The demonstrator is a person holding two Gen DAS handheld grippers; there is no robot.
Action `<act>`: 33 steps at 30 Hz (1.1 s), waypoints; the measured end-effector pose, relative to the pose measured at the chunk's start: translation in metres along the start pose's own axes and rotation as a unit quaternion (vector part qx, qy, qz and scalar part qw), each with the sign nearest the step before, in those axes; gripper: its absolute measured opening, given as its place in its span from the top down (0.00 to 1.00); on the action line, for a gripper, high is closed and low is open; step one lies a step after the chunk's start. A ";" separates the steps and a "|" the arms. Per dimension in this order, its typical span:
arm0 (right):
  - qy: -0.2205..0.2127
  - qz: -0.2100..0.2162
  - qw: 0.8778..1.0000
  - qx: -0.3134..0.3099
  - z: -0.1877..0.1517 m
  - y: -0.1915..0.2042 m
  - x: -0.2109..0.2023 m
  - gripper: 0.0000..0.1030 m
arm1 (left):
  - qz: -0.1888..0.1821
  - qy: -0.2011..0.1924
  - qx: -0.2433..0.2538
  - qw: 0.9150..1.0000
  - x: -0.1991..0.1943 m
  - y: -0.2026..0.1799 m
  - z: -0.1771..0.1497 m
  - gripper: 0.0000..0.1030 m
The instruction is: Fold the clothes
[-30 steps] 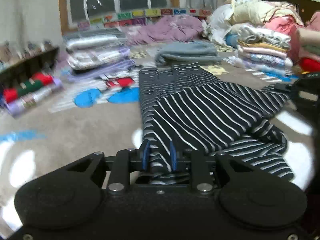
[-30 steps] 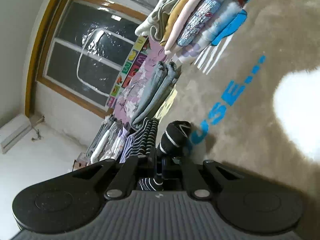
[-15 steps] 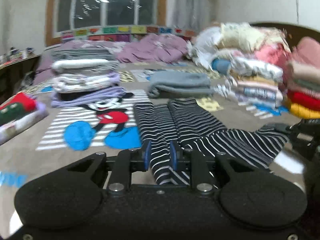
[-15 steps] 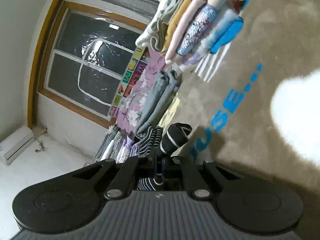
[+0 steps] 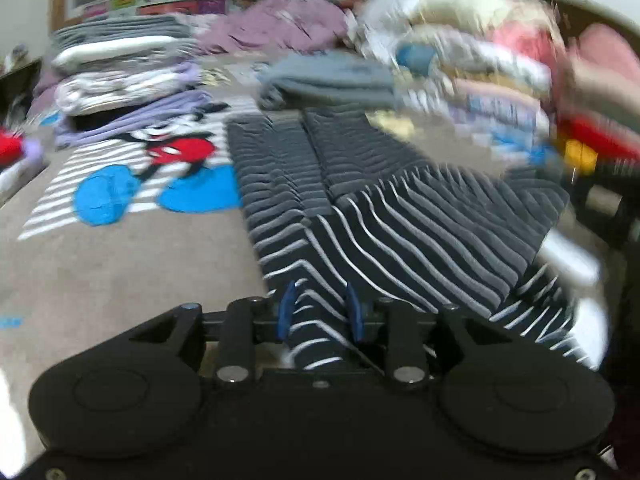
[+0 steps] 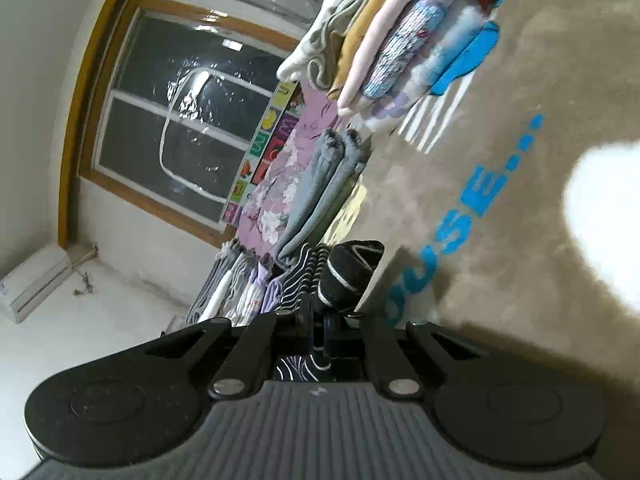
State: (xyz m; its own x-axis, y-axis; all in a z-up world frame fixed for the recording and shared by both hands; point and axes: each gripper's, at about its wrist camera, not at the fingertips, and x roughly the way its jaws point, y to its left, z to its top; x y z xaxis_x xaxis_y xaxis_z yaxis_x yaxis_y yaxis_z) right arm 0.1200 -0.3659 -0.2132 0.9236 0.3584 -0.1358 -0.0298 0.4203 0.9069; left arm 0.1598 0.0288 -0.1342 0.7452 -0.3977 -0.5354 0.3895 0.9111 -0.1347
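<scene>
Left claw has swung across since a second ago; the folded stacks now sit closer ahead and its jaws are opening, striped garment running between the blue pads, which look slack on it. Garment lies spread on the tan blanket, partly doubled over at right. Right claw unchanged, clenched on a bunched end of the same striped cloth. Grey folded pile lies beyond.
</scene>
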 end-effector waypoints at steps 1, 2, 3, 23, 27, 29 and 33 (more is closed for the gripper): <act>0.003 -0.002 1.000 -0.004 0.001 0.002 0.000 0.94 | -0.008 -0.021 -0.011 1.000 -0.015 0.007 -0.001 0.75; 0.005 -0.004 1.000 -0.004 0.002 0.004 0.001 0.94 | -0.011 -0.036 -0.010 0.999 -0.028 0.011 -0.004 0.74; 0.005 -0.005 1.000 -0.008 0.003 0.008 0.000 0.94 | -0.013 -0.046 -0.001 0.999 -0.039 0.014 -0.008 0.74; 0.021 -0.087 0.986 -0.144 0.030 0.147 0.051 0.94 | -0.139 0.007 0.182 0.973 -0.025 -0.030 -0.056 0.48; 0.032 -0.097 0.979 -0.177 0.032 0.180 0.082 0.94 | -0.151 0.013 0.163 0.975 -0.024 -0.023 -0.054 0.46; 0.042 -0.106 0.974 -0.195 0.030 0.195 0.099 0.94 | -0.160 0.016 0.149 0.976 -0.024 -0.019 -0.053 0.45; 0.069 -0.125 0.964 -0.224 0.021 0.219 0.137 0.94 | -0.186 0.022 0.097 0.977 -0.024 -0.004 -0.049 0.45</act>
State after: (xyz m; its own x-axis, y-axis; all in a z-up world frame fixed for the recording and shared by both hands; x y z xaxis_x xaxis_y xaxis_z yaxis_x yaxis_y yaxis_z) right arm 0.2484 -0.2422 -0.0249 0.8649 0.2934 -0.4073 -0.0033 0.8147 0.5799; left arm 0.1145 0.0400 -0.1616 0.5099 -0.6891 -0.5149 0.7281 0.6645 -0.1684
